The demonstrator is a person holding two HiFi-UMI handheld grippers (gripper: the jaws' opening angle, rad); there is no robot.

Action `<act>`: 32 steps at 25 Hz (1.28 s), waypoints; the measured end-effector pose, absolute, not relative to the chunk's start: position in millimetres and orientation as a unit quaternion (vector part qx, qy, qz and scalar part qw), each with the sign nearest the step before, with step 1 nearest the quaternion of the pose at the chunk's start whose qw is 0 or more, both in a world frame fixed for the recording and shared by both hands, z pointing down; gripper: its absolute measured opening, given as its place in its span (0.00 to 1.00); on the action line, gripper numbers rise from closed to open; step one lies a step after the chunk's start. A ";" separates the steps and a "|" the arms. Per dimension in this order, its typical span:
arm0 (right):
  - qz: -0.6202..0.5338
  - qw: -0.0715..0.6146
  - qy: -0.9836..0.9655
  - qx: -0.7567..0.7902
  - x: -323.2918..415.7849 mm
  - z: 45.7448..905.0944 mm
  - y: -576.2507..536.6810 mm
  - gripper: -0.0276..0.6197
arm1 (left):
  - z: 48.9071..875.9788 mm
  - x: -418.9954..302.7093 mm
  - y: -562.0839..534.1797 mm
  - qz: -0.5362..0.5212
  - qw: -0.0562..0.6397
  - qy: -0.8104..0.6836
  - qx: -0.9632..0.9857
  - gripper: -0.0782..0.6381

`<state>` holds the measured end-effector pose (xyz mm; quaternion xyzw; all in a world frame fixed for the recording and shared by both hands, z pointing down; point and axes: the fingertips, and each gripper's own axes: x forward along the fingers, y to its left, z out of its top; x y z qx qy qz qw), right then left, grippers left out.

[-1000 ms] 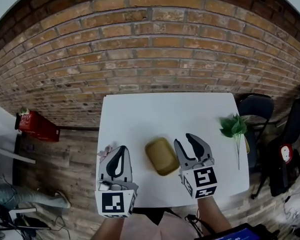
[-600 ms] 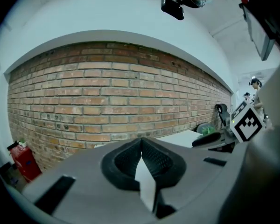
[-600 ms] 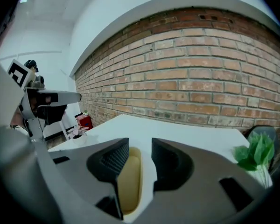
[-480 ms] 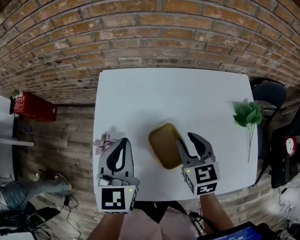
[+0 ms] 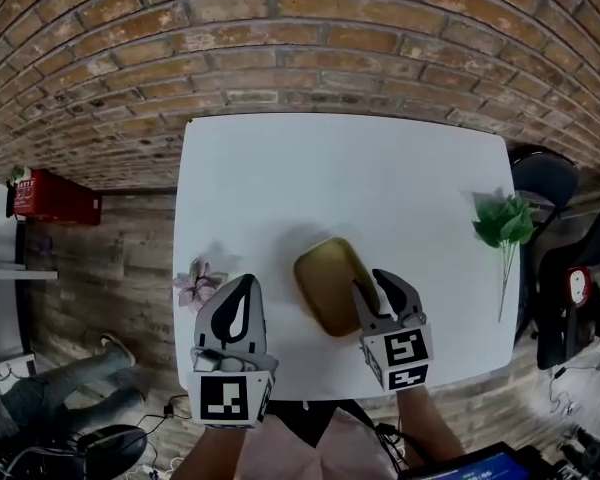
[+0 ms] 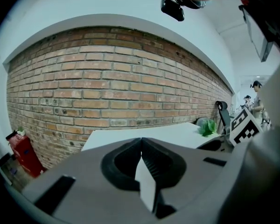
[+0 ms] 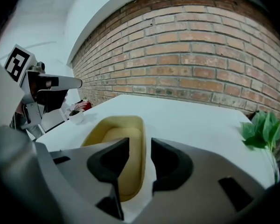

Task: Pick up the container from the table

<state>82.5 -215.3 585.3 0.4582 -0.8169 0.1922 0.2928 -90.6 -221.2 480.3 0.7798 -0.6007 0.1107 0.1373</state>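
Container — yellow, empty — rim inside right tool, jaws narrowing yet apart; left tool closed.

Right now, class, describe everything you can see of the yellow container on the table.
The container is a shallow, mustard-yellow, rounded-rectangular tray, matte like plastic, empty and upright. It rests flat on the white table, near the front edge, angled slightly. Its right rim lines up with the gap between the right gripper's jaws, apart though just closing a little; no contact shows.
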 end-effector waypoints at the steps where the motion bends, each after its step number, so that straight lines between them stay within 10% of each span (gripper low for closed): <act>1: 0.193 0.292 -0.816 0.459 82.7 586.7 -216.1 0.27 | 481.1 -90.5 -222.4 0.110 0.138 -0.601 0.780 0.12; 32: 0.214 0.310 -0.803 0.461 88.3 608.5 -213.9 0.09 | 489.6 -90.2 -228.6 0.131 0.135 -0.595 0.782 0.12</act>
